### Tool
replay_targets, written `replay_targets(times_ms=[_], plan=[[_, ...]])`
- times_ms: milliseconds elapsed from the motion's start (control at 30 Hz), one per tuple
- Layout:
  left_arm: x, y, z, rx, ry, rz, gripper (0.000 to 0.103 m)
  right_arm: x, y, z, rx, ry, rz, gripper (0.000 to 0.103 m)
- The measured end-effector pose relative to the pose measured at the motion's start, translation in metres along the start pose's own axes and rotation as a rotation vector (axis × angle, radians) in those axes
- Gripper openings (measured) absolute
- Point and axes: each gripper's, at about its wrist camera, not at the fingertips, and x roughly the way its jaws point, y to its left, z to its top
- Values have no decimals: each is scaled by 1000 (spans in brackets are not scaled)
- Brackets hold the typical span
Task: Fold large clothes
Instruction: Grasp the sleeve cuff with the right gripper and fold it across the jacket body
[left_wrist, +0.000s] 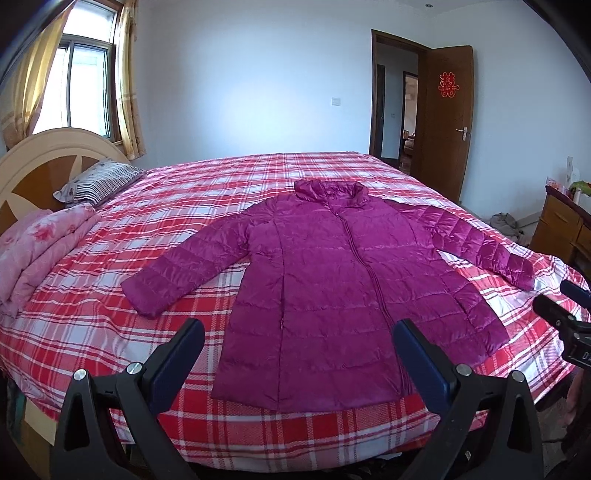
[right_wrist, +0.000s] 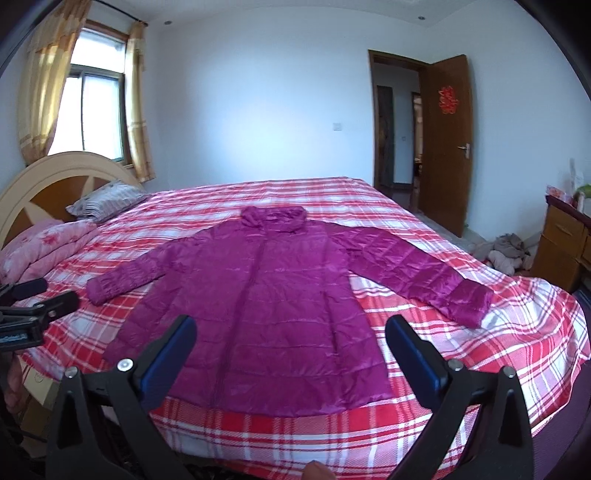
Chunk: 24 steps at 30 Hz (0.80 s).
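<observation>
A long magenta quilted jacket (left_wrist: 325, 280) (right_wrist: 258, 314) lies flat and zipped on the red plaid bedspread (left_wrist: 110, 321) (right_wrist: 480, 350), collar towards the far wall, both sleeves spread out to the sides. My left gripper (left_wrist: 299, 332) hovers open above the hem's near edge, holding nothing. My right gripper (right_wrist: 290, 328) is also open and empty, above the jacket's lower half. In the left wrist view the right gripper (left_wrist: 565, 299) shows at the right edge; in the right wrist view the left gripper (right_wrist: 40, 295) shows at the left edge.
A striped pillow (left_wrist: 99, 181) and a pink floral quilt (left_wrist: 33, 247) lie by the headboard (left_wrist: 40, 155) at the left. A wooden dresser (right_wrist: 565, 240) and a clothes pile (right_wrist: 506, 251) on the floor are at the right. An open door (left_wrist: 447, 122) is behind.
</observation>
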Motion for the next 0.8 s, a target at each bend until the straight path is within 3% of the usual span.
replay_targets(times_ms=[67,133,233,333,533,667,800], plan=[[16,-1,1,8,6,8,102,18,-13,-6,-21,106,-35,103],[39,-2,5,29,6,25,102,33,-37,-11,6,156,-72,103],[75,-3,10,42,18,50,102,57,-89,-12,72,165,-162,103],[107,-4,16,38,12,68,102,76,-146,-10,135,256,-274,93],[164,-2,29,42,12,123,102,123,-248,8,270,294,-457,91],[193,2,36,34,30,146,102,155,-278,11,302,353,-490,81],[212,3,38,34,45,150,102,185,-281,6,259,434,-472,49]])
